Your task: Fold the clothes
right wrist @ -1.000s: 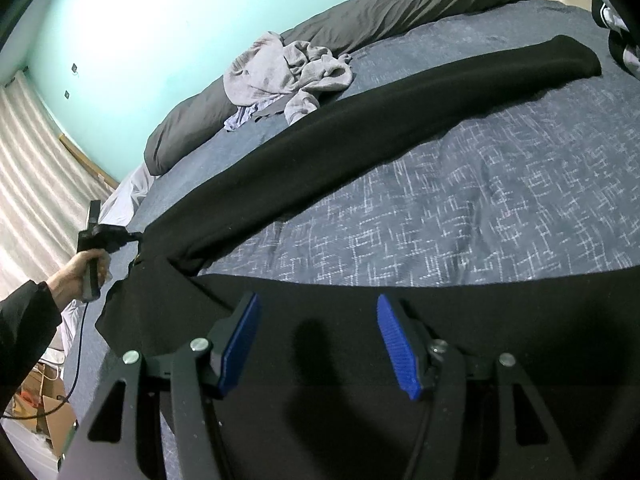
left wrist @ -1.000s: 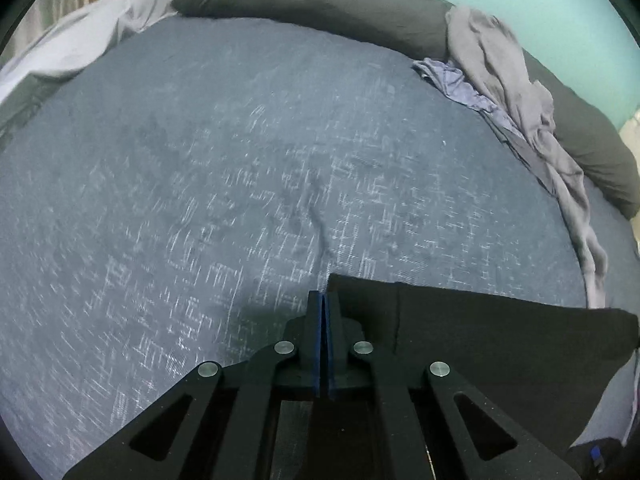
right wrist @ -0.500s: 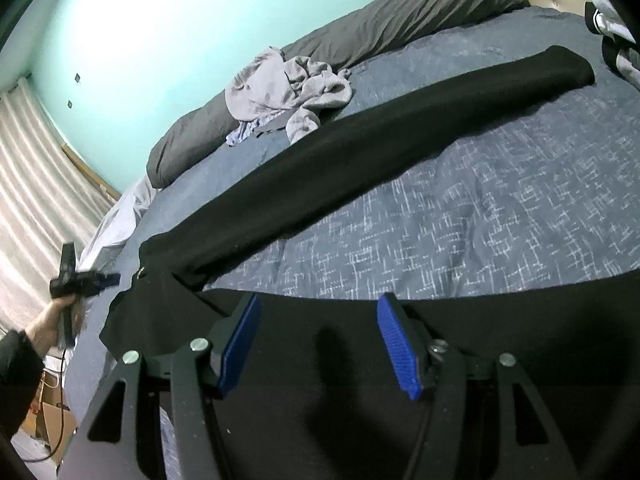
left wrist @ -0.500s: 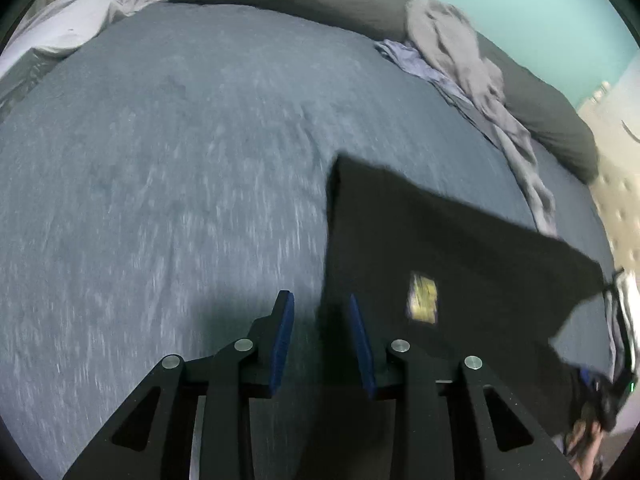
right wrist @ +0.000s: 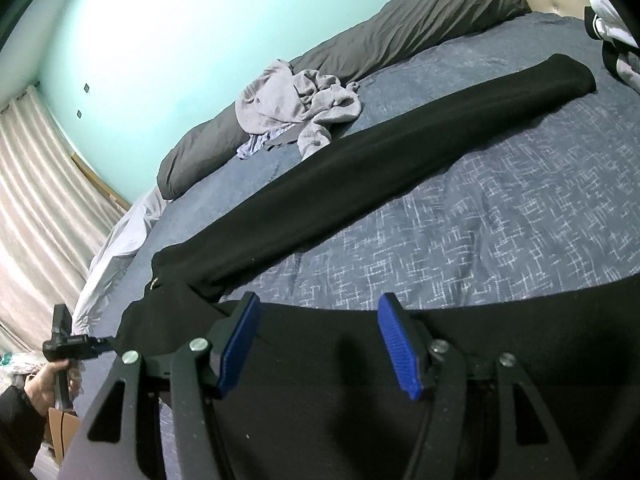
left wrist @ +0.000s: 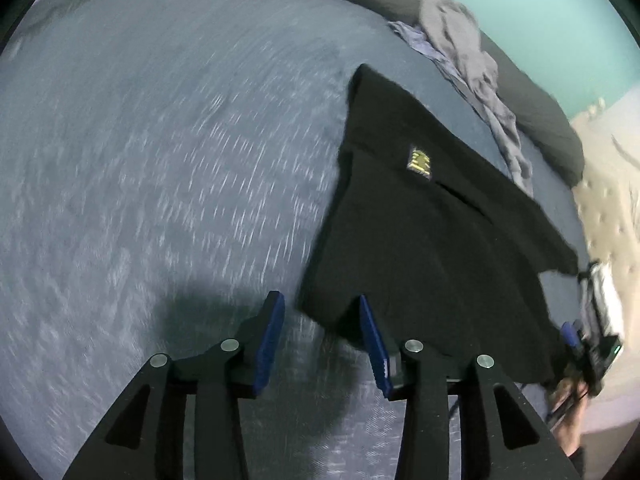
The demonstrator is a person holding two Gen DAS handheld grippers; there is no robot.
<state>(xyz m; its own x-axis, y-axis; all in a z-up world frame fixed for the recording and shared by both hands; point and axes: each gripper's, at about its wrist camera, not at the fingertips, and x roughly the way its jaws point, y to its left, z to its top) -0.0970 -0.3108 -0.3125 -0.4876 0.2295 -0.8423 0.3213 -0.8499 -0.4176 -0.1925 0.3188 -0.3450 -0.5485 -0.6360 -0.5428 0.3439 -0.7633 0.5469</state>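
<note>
Now the black trousers (right wrist: 360,184) lie spread on the bed (right wrist: 500,220). Left gripper (left wrist: 322,320) is opening, seemingly nothing between its jaws; right gripper (right wrist: 320,328) hovers half open, empty.

The bed (right wrist: 500,232) has a blue-grey cover with a pattern of white lines. On it lies a black garment (right wrist: 400,152) spread flat, a crumpled grey garment (right wrist: 296,100) near it, and a long dark grey pillow (right wrist: 400,32) along the far edge.
</note>
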